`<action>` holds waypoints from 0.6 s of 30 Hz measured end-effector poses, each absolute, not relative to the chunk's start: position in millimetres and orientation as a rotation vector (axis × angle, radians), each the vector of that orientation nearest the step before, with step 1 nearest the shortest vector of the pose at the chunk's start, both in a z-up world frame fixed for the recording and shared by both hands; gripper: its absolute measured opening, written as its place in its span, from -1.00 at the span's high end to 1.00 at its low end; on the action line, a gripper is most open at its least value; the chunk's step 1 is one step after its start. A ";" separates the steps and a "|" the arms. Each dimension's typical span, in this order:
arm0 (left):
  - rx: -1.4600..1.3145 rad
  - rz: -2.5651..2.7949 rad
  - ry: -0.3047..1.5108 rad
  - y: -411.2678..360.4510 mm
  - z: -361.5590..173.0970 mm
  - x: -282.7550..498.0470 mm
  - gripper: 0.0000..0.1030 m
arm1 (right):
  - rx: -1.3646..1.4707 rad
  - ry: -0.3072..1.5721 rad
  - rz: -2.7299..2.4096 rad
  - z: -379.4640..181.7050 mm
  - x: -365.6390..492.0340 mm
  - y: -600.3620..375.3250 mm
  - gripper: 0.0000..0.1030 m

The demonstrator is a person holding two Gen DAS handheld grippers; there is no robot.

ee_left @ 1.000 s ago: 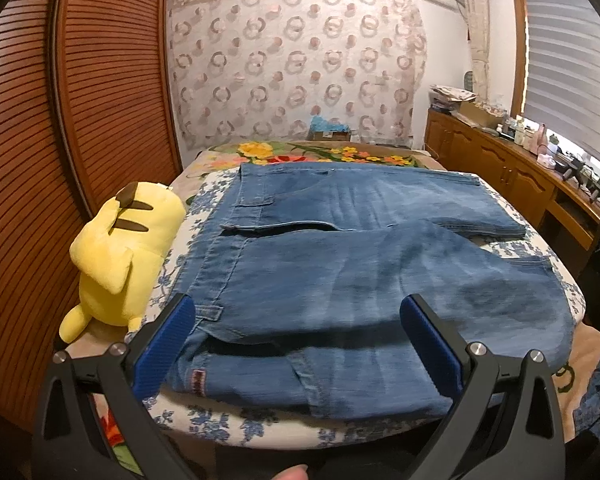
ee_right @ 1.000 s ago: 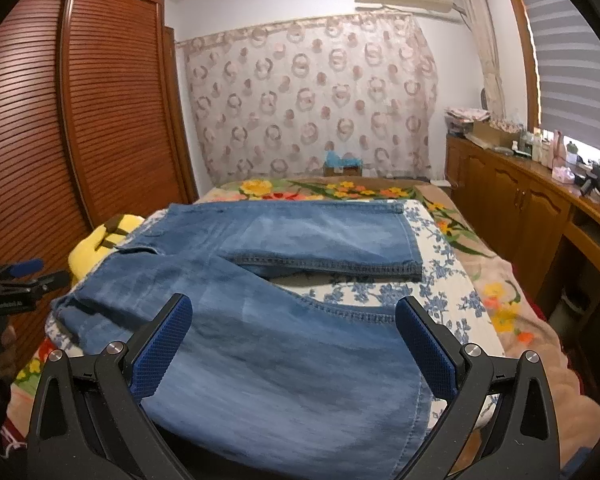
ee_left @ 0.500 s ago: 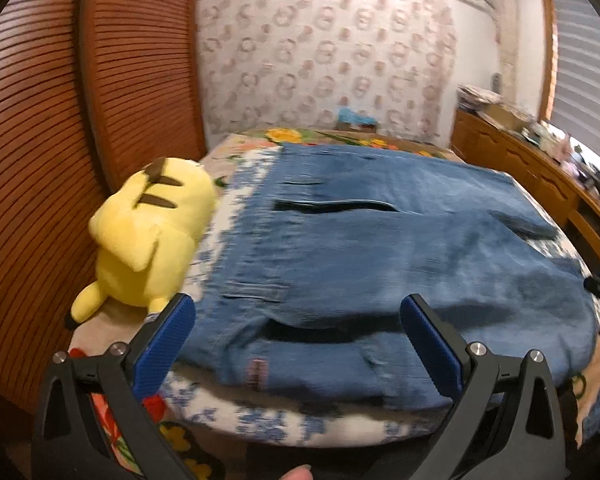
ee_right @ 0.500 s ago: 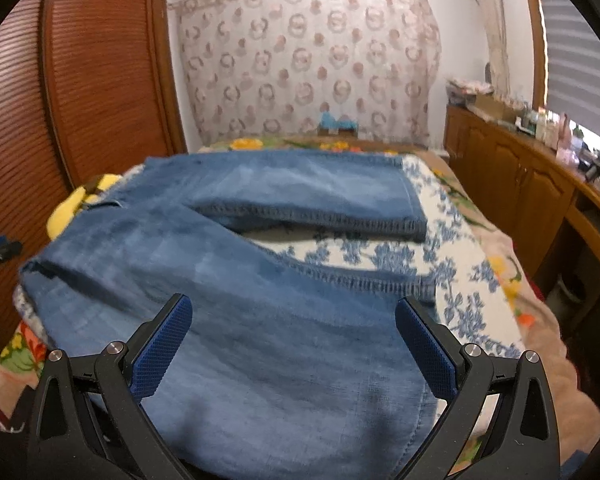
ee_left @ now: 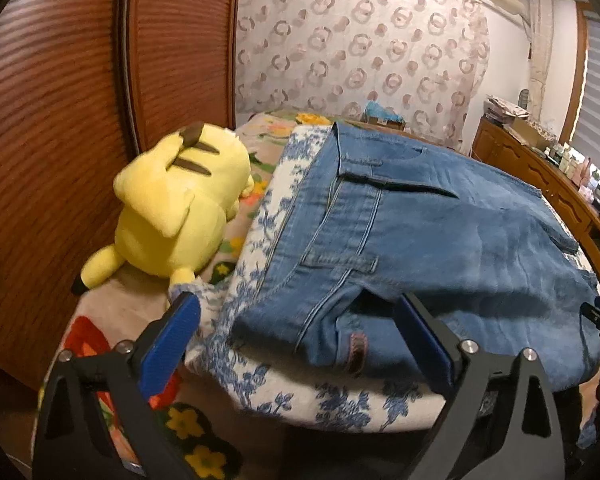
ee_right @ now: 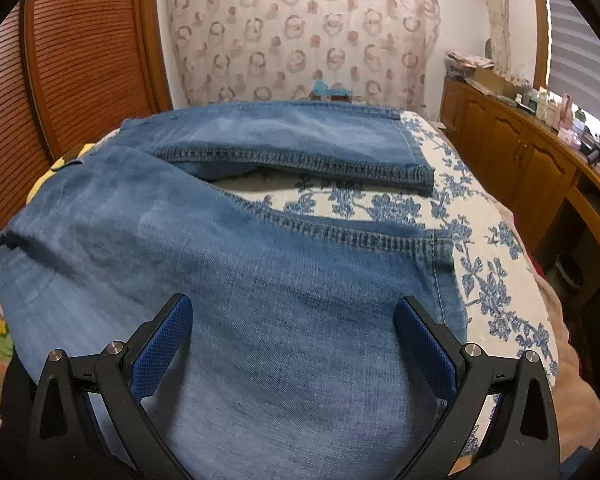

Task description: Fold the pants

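Both grippers wide open, nothing held. Left gripper [ee_left: 296, 312]: blue pads spread at the bottom of the frame, left pad over the floral blanket [ee_left: 340, 396] edge, right pad over the waistband corner of the jeans [ee_left: 440, 240]; can't tell if it touches the fabric. Right gripper [ee_right: 294, 316]: pads spread over the near leg of the jeans [ee_right: 260, 280], lower centre of the frame, contact not clear either.

Jeans lie flat on the blue-and-white floral blanket [ee_right: 488, 280] on the bed, waistband toward the left-wrist camera, belt loop and small leather tag visible near the bottom centre. In the right view the two legs are splayed, far leg at upper centre, blanket showing in the gap between the hems.

Versus 0.5 s ago: left view has swung left and closer, so the waist corner is larger and sits lower right of centre, and the yellow plush toy [ee_left: 176, 208] is now mid-left, beside the blanket, against the slatted wooden wardrobe door [ee_left: 60, 120]. Right view has moved in lower over the near leg; the denim fills more of the frame. Tip of the right gripper shows at the right edge of the left view. Opening width unchanged on both
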State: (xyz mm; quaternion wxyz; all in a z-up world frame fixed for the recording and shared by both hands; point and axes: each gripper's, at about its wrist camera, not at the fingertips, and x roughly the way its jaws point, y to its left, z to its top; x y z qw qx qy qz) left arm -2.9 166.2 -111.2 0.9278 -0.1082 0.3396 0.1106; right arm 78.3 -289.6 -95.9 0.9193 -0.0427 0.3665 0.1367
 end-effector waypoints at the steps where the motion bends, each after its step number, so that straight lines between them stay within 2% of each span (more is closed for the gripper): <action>1: -0.231 0.224 0.698 166.7 -113.3 -5.0 -0.81 | -0.088 0.759 0.281 -97.3 78.0 -289.5 -1.00; 14: -0.297 0.175 0.741 174.5 -141.5 -7.0 -0.48 | -0.130 0.756 0.272 -109.0 77.0 -289.6 -1.00; 18: -0.322 0.163 0.733 174.6 -143.4 -6.7 -0.24 | -0.140 0.763 0.284 -108.8 78.3 -289.0 -1.00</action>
